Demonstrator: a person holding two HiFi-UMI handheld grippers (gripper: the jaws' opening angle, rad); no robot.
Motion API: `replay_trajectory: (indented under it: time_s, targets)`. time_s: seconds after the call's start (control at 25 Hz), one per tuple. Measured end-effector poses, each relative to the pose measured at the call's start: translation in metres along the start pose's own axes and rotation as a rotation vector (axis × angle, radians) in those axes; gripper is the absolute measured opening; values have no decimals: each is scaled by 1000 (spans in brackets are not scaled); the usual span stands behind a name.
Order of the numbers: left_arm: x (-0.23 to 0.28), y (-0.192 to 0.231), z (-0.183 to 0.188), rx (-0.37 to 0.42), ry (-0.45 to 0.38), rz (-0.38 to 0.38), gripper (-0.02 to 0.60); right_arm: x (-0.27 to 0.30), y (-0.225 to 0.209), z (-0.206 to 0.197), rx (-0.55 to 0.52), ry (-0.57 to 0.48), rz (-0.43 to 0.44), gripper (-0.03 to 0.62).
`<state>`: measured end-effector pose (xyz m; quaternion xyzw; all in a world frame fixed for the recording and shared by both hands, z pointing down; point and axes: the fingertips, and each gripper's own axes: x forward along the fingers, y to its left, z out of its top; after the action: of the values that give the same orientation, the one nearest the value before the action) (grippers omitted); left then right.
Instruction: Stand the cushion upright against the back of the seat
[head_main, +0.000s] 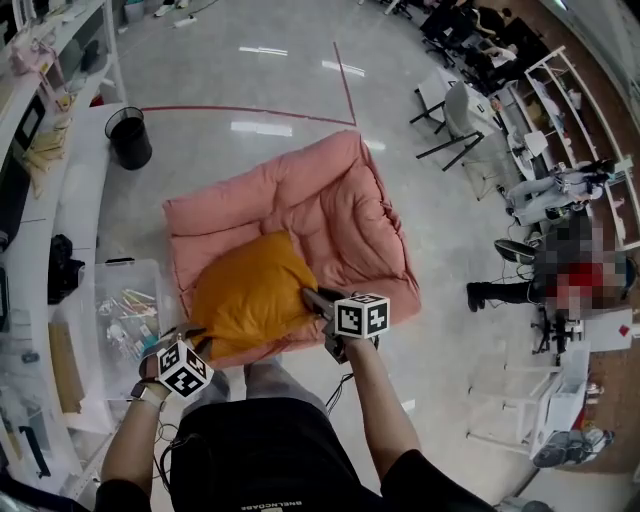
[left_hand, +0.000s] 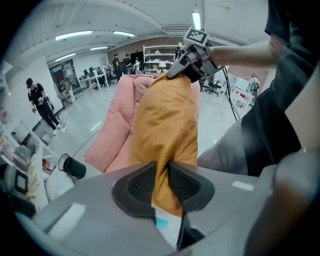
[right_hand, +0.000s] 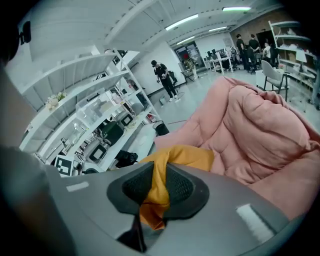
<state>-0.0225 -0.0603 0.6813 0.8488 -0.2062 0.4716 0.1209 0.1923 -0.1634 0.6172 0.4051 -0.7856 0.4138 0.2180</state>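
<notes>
The left gripper (left_hand: 160, 182) and right gripper (right_hand: 159, 187) each pinch a corner of the mustard cushion (head_main: 250, 300), jaws nearly together on its fabric. Its long axis runs between them, mid-frame, over the near edge of the pink quilted seat (head_main: 340, 210). A black bin (head_main: 130, 137) stands upper left.

There is one orange cushion (head_main: 250, 295) and one pink padded seat (head_main: 345, 200). Two tools are in view, the left tool (head_main: 197, 335) and the right tool (head_main: 312, 298). At the left are one black bin (head_main: 130, 138) and one clear plastic box (head_main: 125, 315). Farther off is one white chair (head_main: 457, 112).
</notes>
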Motion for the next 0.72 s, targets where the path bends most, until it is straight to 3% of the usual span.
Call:
replay_trajectory:
  time_s: [0.24,0.52,0.72]
  targets:
    - [-24,43,14,18,2,101,69,4,13,31,21,-57,41,66]
    - [-58,127,37,56,-11,252,44,8,38,64,146,-113,185,63]
    - [-80,181,65,146,10,343,38,8,57,74,212,-131,261,61]
